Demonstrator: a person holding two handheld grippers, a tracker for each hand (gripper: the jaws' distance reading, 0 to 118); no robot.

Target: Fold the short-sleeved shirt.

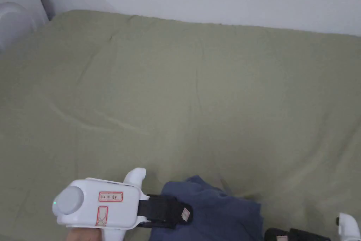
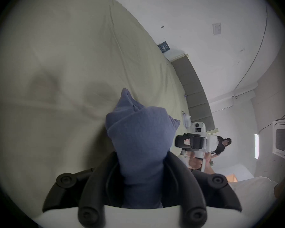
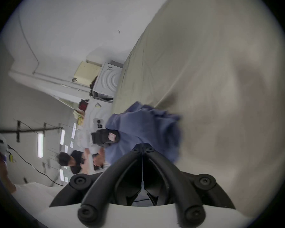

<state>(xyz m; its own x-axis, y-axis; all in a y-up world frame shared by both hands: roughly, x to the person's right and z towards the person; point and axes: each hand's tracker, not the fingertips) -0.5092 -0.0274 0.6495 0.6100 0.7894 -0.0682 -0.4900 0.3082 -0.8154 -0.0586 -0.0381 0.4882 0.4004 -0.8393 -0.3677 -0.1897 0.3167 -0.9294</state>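
Observation:
A crumpled blue short-sleeved shirt (image 1: 218, 213) lies bunched at the near edge of a green bed sheet (image 1: 176, 93). My left gripper (image 1: 187, 214) comes in from the left, its black jaws shut on a thick bunch of the shirt (image 2: 138, 129), which rises between the left gripper's jaws (image 2: 141, 156). My right gripper (image 1: 273, 234) sits low at the shirt's right edge. In the right gripper view the right gripper (image 3: 142, 146) has its jaws pressed together, tips against the shirt (image 3: 146, 124); I cannot tell whether any cloth is pinched. The left gripper (image 3: 115, 136) shows beyond it.
The bed runs back to a white wall. A white appliance (image 1: 14, 16) stands at the far left corner. A padded headboard (image 2: 196, 96) lines one end of the bed. Another person in black (image 2: 222, 144) is behind the grippers, off the bed.

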